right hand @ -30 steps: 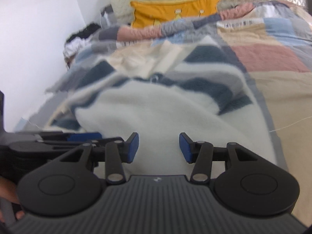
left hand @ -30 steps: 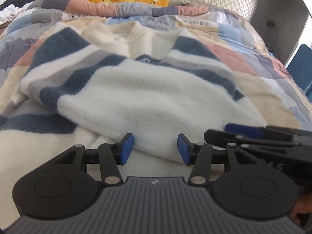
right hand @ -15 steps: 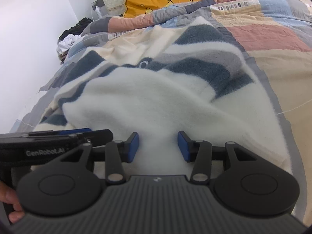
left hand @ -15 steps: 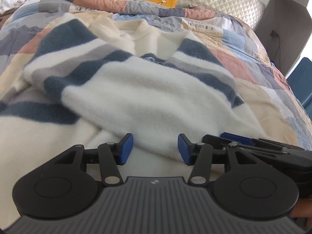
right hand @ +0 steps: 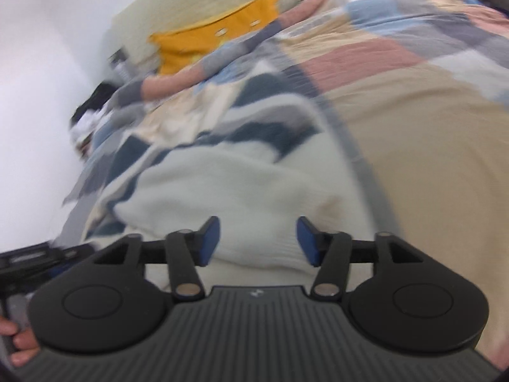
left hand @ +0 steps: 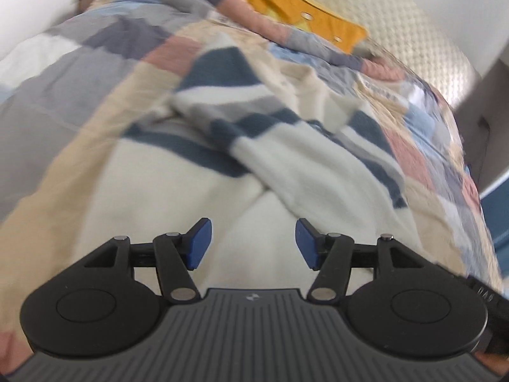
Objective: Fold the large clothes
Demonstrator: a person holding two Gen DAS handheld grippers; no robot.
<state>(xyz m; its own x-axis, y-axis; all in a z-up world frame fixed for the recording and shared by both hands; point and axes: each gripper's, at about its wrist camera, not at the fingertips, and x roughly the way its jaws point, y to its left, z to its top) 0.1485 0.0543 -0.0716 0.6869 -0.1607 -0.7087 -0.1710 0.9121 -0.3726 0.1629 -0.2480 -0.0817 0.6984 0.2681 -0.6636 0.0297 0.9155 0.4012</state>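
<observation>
A large cream fleece sweater with navy and grey stripes [left hand: 286, 146] lies partly folded on the bed; it also shows in the right wrist view [right hand: 229, 184]. My left gripper [left hand: 253, 243] is open and empty, just above the sweater's cream near part. My right gripper [right hand: 257, 242] is open and empty over the sweater's cream near edge. The left gripper's body [right hand: 35, 258] shows at the lower left of the right wrist view. Both views are blurred by motion.
The sweater rests on a patchwork quilt [left hand: 79, 73] covering the bed, also seen in the right wrist view [right hand: 397, 95]. A yellow pillow [left hand: 299, 6] lies by the quilted headboard [left hand: 423, 38]. A white wall [right hand: 38, 95] runs along the left. Dark clothes [right hand: 92, 105] lie near the wall.
Both grippers have swung apart: the left view has turned leftward, the right view rightward. Both stay open and empty. The sweater has not moved.
</observation>
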